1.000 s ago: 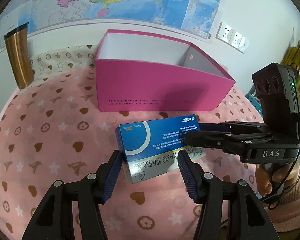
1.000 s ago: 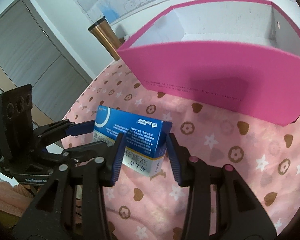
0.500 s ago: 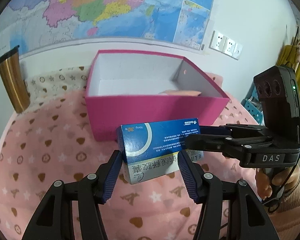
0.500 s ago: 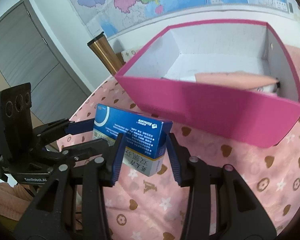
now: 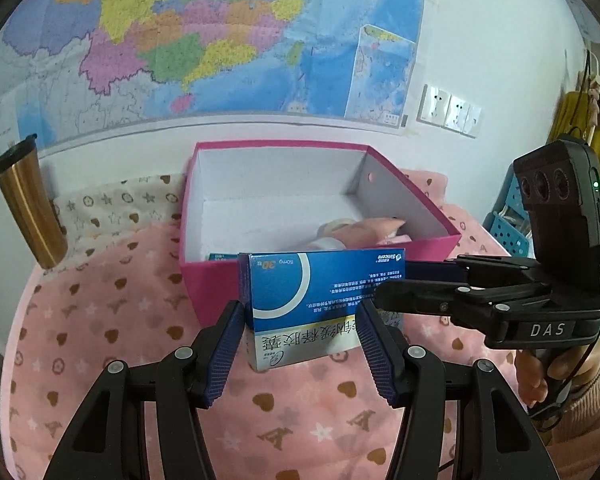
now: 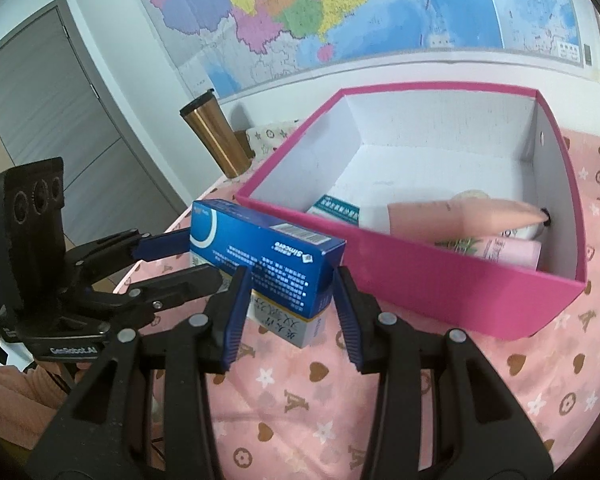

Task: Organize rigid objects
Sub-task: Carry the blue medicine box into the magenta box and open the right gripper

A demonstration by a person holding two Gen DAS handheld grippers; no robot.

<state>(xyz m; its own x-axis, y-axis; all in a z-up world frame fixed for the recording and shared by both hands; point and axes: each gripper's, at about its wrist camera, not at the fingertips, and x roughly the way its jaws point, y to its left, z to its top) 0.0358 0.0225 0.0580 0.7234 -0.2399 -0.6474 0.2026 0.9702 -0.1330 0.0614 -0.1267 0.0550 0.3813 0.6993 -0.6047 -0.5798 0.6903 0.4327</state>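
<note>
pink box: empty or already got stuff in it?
Not empty. The pink box holds pink tubes and a teal-and-white carton; the blue medicine box is outside.

We see the medicine carton (image 5: 319,292) raised above the cloth-covered tabletop (image 5: 100,340), just before the near wall of the open box (image 5: 204,288). The left tool (image 5: 300,344) clamps its near end from both sides, and the right tool (image 6: 294,302) clamps its other end, coming in from the right in the left wrist view. Inside the box, a tube (image 6: 459,216) lies along the near wall toward the right-hand end, with a second tube (image 6: 499,250) beside it and a small packet (image 6: 337,210) to their left. A tumbler (image 5: 30,204) stands upright on the tabletop to the left of the box, against the wall. A map (image 5: 200,40) hangs on the wall behind the box, with wall sockets (image 5: 449,110) to its right.
</note>
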